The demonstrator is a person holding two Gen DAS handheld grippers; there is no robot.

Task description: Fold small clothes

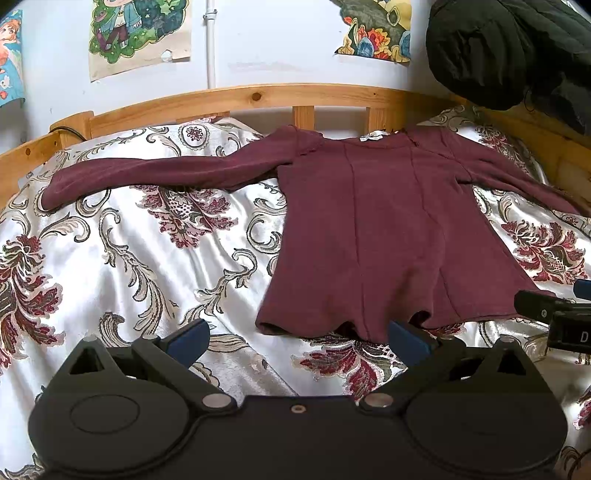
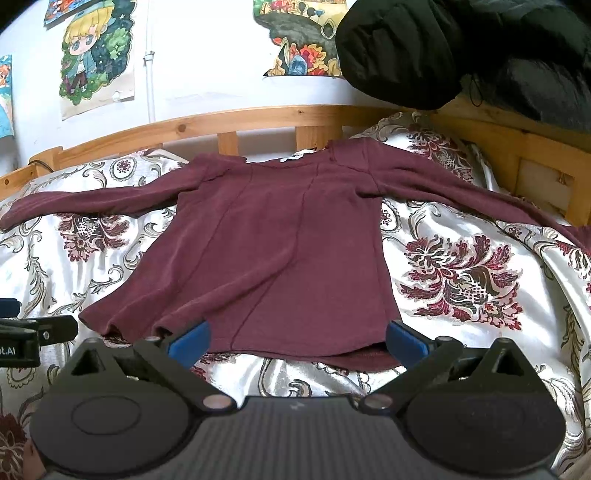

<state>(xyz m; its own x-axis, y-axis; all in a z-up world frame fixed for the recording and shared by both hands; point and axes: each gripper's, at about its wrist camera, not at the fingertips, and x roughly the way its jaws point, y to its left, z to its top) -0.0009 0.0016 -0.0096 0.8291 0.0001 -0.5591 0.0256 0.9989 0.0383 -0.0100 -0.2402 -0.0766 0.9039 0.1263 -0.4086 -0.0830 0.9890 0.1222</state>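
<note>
A maroon long-sleeved top point(image 1: 369, 229) point(image 2: 273, 251) lies flat on the bed, collar toward the headboard, both sleeves stretched out sideways. My left gripper point(image 1: 299, 341) is open just in front of the hem's left part, with nothing between its blue fingertips. My right gripper point(image 2: 297, 339) is open too, its fingertips at the hem's right part, the cloth lying between them but not pinched. In the left wrist view the right gripper's body point(image 1: 554, 314) shows at the right edge; in the right wrist view the left gripper's body point(image 2: 33, 332) shows at the left edge.
The bed wears a shiny white cover with dark red floral print point(image 1: 147, 258) point(image 2: 461, 280). A wooden headboard point(image 1: 258, 98) point(image 2: 258, 118) runs behind the top. A black padded jacket point(image 1: 509, 51) point(image 2: 461, 48) hangs at the upper right. Posters point(image 1: 140, 33) are on the wall.
</note>
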